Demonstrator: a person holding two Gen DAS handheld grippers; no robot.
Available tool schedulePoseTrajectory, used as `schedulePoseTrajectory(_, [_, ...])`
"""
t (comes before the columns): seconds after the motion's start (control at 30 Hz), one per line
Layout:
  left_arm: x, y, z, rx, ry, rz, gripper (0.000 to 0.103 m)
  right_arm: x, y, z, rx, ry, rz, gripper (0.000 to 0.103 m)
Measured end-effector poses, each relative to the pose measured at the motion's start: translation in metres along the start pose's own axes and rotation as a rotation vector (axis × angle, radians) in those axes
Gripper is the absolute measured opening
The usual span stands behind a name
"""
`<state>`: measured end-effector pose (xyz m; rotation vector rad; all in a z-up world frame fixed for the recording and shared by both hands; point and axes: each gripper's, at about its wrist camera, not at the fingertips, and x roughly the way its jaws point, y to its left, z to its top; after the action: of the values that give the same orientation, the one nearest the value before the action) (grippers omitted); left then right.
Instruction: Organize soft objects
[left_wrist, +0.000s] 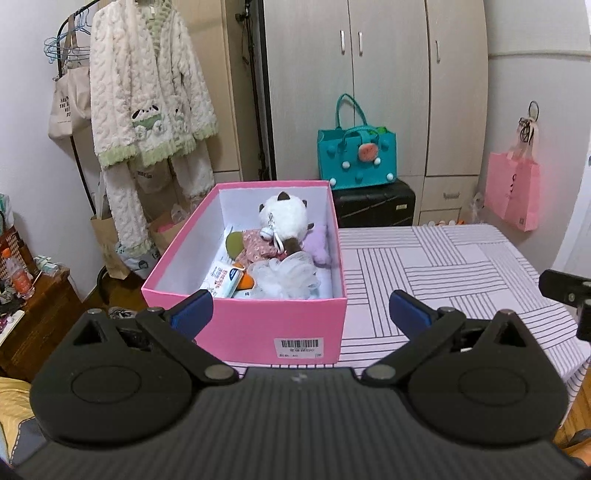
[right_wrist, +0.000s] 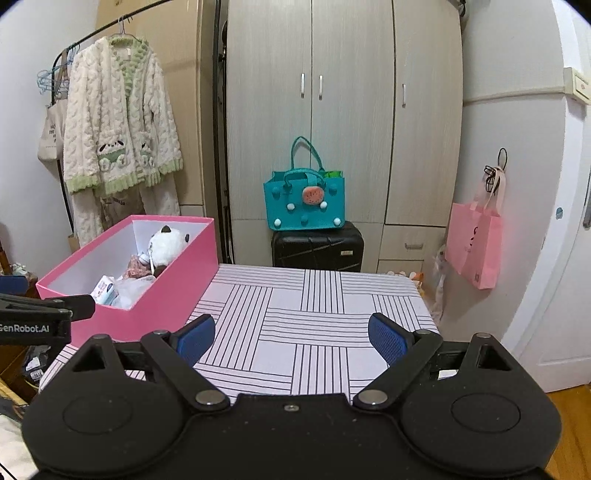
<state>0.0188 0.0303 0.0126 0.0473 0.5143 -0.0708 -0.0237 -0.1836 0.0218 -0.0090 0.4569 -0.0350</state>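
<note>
A pink box (left_wrist: 258, 325) stands on the left part of the striped table (left_wrist: 461, 266). In it lie a white plush panda (left_wrist: 286, 218), a floral cloth doll (left_wrist: 258, 245), a lilac plush (left_wrist: 319, 242), a white mesh puff (left_wrist: 286, 275) and a tissue pack (left_wrist: 223, 278). My left gripper (left_wrist: 301, 310) is open and empty just before the box's near wall. My right gripper (right_wrist: 291, 338) is open and empty over the striped table (right_wrist: 314, 314), right of the box (right_wrist: 155, 299). The panda (right_wrist: 166, 243) shows there too.
A teal felt bag (left_wrist: 356, 155) sits on a black suitcase (left_wrist: 373, 205) before the wardrobe (right_wrist: 343, 110). A cream robe (left_wrist: 147, 96) hangs on a rack at left. A pink bag (left_wrist: 511, 188) hangs on the right wall. A wooden side table (left_wrist: 37, 317) holds clutter.
</note>
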Motion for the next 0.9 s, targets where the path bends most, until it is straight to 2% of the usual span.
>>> schedulePoseTrajectory(0.2, [-0.009,0.004,-0.003,-0.019,-0.042,-0.006,0.103,-0.012,0.000,-0.001,0.000,-0.074,-0.030,0.093])
schedulePoseTrajectory(0.33, [-0.009,0.007,-0.006,-0.033,-0.047,-0.029,0.103,-0.016,0.001,-0.004,-0.007,-0.094,-0.022,0.093])
schedulePoseTrajectory(0.73, [-0.007,0.004,-0.010,-0.008,-0.029,0.008,0.103,-0.018,0.004,-0.010,-0.015,-0.081,-0.045,0.093])
schedulePoseTrajectory(0.9, [-0.007,0.007,-0.012,-0.020,-0.019,-0.003,0.103,-0.017,0.002,-0.012,-0.014,-0.073,-0.048,0.093])
